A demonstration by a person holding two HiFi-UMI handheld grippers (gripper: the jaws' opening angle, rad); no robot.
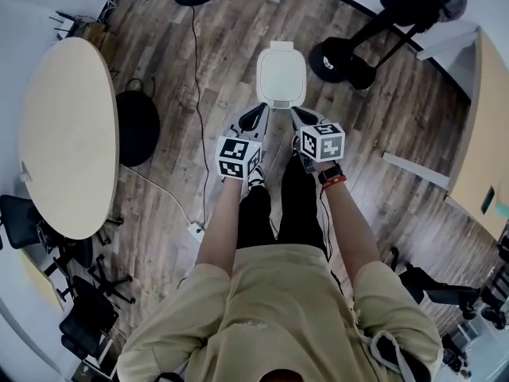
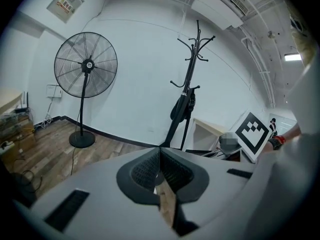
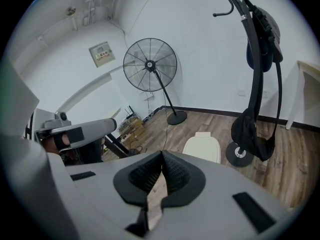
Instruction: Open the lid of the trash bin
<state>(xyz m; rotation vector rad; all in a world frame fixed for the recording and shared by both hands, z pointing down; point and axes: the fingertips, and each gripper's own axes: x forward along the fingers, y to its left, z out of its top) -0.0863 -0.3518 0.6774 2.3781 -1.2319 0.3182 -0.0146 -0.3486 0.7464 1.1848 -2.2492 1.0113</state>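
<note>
While hovering just before the cream, rounded-rectangular plastic trash bin [image 1: 281,102], lid [image 1: 280,72] down, on wooden floor [image 1: 374,165]: grey left gripper [image 1: 257,118] by its near-left corner, grey right gripper [image 1: 297,118] by its near-right, jaws together, empty.

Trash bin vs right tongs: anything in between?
Nothing: only bare wood floor between the right tongs and the trash bin, clearest in the right gripper view.
</note>
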